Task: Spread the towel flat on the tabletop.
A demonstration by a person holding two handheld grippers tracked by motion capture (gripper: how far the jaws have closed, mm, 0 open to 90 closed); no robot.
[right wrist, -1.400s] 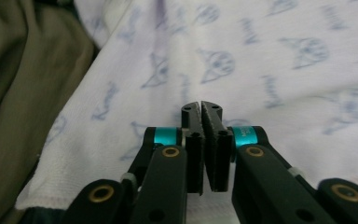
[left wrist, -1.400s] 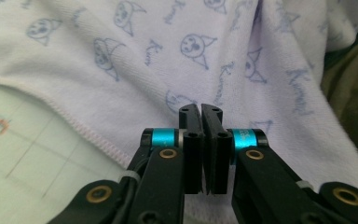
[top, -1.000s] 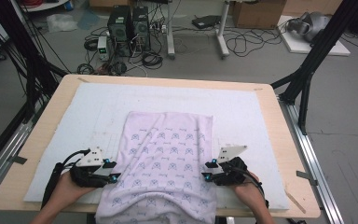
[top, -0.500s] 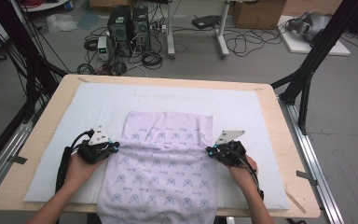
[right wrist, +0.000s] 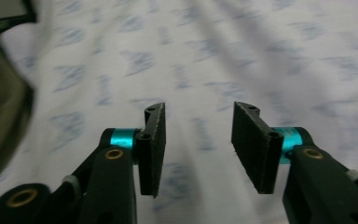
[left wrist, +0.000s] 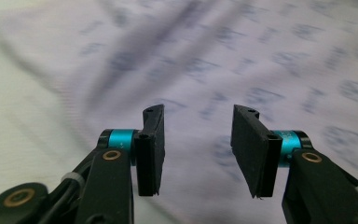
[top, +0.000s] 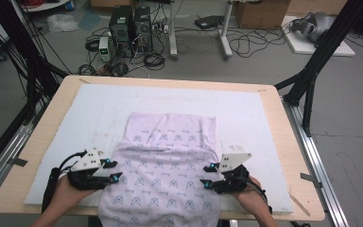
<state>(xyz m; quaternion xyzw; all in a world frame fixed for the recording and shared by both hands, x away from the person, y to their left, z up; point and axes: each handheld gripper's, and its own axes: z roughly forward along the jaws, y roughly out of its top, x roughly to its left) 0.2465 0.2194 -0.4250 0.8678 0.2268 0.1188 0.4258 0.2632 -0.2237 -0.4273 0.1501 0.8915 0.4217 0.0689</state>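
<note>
Patterned cloth is spread on the white mat on the table, its near end hanging over the front edge. Left gripper sits at its left edge and right gripper at its right edge. Both sets of jaws have just been opening, so they're now parted about halfway, nothing pinched between them, only fabric lying underneath.

Each tool is black, with teal collars behind flat black pads (brass screws below), a grey three-cornered plate on top, and black cables.
</note>
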